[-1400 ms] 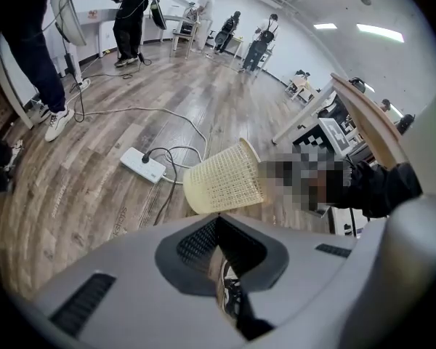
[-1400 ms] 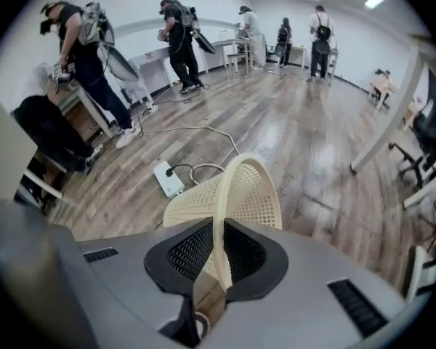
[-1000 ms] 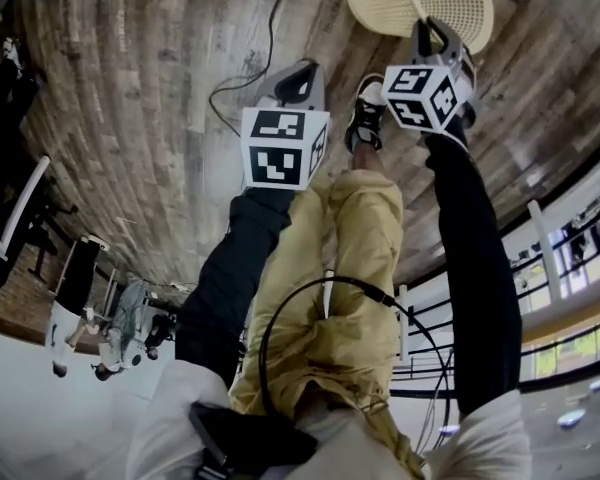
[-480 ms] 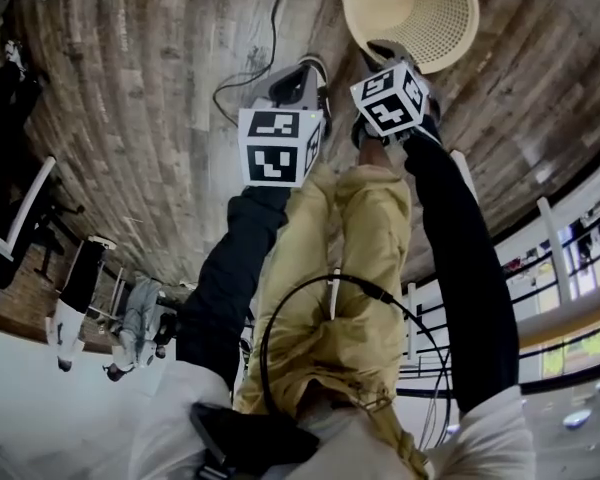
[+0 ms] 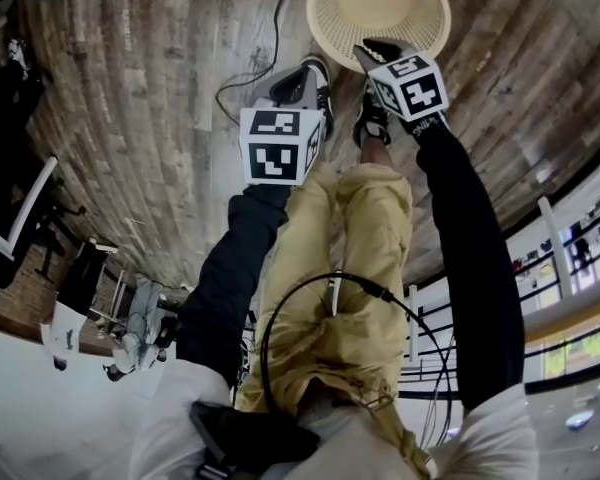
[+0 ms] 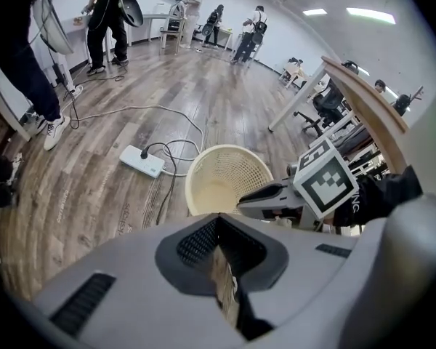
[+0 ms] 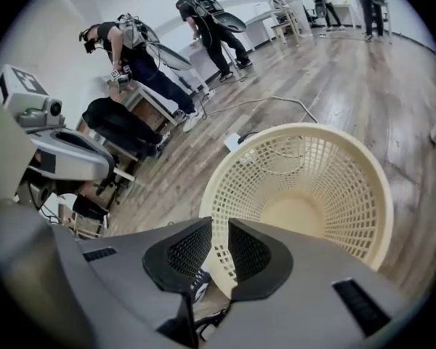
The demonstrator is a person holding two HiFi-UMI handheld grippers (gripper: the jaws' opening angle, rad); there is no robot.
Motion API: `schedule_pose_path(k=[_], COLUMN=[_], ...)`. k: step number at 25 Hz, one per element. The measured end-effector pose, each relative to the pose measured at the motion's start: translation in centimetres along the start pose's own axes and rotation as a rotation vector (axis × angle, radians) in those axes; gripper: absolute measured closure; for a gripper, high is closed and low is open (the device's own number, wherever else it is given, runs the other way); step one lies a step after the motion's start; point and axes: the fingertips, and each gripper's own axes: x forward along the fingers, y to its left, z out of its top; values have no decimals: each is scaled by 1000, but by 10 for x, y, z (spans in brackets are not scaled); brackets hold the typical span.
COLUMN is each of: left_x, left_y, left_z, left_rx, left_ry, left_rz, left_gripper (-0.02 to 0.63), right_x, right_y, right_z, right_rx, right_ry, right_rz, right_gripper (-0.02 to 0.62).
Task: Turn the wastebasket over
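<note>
The cream lattice wastebasket [image 5: 380, 8] stands mouth up on the wood floor, just beyond my feet. My right gripper [image 5: 368, 52] reaches down to its near rim. In the right gripper view the basket [image 7: 312, 195] fills the picture, and its wall runs between my right gripper [image 7: 219, 242] pads, which still touch it as the jaws are opening. My left gripper [image 5: 300, 76] hangs left of the basket, apart from it. The left gripper view shows the basket [image 6: 225, 180] ahead and my left gripper [image 6: 219, 231] parted by a narrow slit with nothing in it.
A white power strip [image 6: 142, 161] and its cables [image 5: 270, 38] lie on the floor left of the basket. My shoes [image 5: 370, 123] stand close under its rim. Desks, chairs [image 5: 10, 218] and several people stand further off; a railing [image 5: 550, 258] runs at the right.
The right gripper swung left and rolled over, bringing the basket from a tilted position at the upper right to mouth up on the floor. The left gripper stayed in place.
</note>
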Motion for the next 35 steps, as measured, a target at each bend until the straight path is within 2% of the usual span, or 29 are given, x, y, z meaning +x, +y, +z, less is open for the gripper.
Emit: schedule_pose_path(k=[6, 10, 12, 15, 21, 28, 35], left_x=[-29, -61, -78, -103, -175, -282, -397], left_y=[-16, -42, -54, -71, -110, -148, -195], left_z=[15, 23, 31, 43, 62, 114, 147], left_rx=[14, 59, 83, 106, 69, 62, 114], left_ry=[-27, -43, -63, -87, -149, -363, -526], left_rz=[-14, -36, -45, -63, -136, -162, -176], left_gripper=[604, 604, 604, 604, 604, 604, 604], right_x=[-51, -99, -125, -164, -239, -342, -480], right_y=[4, 32, 44, 62, 124, 181, 215], right_z=[6, 13, 24, 45, 63, 108, 157], right_rx=[28, 40, 34, 37, 79, 34, 36], right_ry=[-33, -69, -106, -180, -265, -403, -624], right_rz=[-36, -38, -72, -140, -172, -210, -339], right_gripper=[522, 525, 563, 574, 574, 574, 574])
